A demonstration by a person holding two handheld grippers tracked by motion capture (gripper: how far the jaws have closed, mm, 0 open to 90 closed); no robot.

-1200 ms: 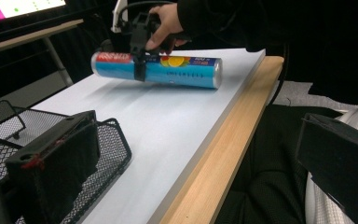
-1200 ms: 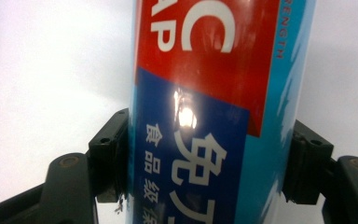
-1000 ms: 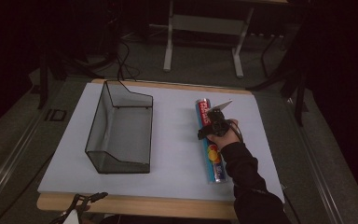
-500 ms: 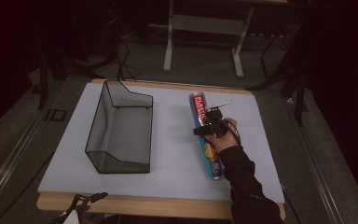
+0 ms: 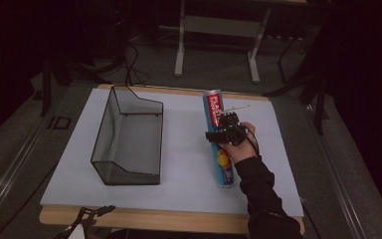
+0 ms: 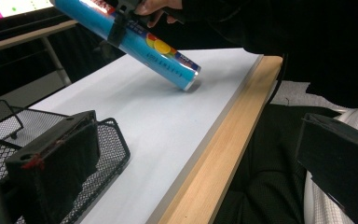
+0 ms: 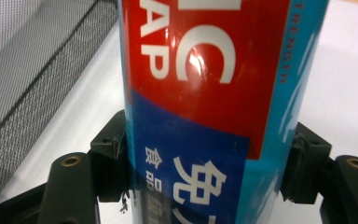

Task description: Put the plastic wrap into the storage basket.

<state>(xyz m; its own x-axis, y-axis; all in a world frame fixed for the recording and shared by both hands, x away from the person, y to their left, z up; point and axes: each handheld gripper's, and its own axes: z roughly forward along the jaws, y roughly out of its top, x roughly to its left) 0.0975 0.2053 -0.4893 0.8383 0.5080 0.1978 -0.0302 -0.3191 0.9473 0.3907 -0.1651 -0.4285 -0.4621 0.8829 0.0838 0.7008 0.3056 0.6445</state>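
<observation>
— Where's the wrap tube (image 5: 218, 142)?
— Right half of the worktop (image 5: 179, 144), far end lifted, right tongs (image 5: 225, 130) clamped on its middle.
— The left tongs (image 6: 191, 163)?
— Apart, at seven o'clock by the mesh basket (image 5: 127, 137).

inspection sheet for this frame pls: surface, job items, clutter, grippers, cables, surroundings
Surface: white mat on a wooden table, bare around the items.
Job's things: blue and red wrap tube, far end raised, near end on the mat; black mesh basket left of it, nothing inside.
Clutter: nothing seen.
Grippers: right gripper clamps the tube near its middle, jaws on both sides; left gripper open, low at the table's near edge by the basket.
Cables: cable trails from the right gripper; more on the floor behind.
Surroundings: dark room, grey stand legs beyond the table.
</observation>
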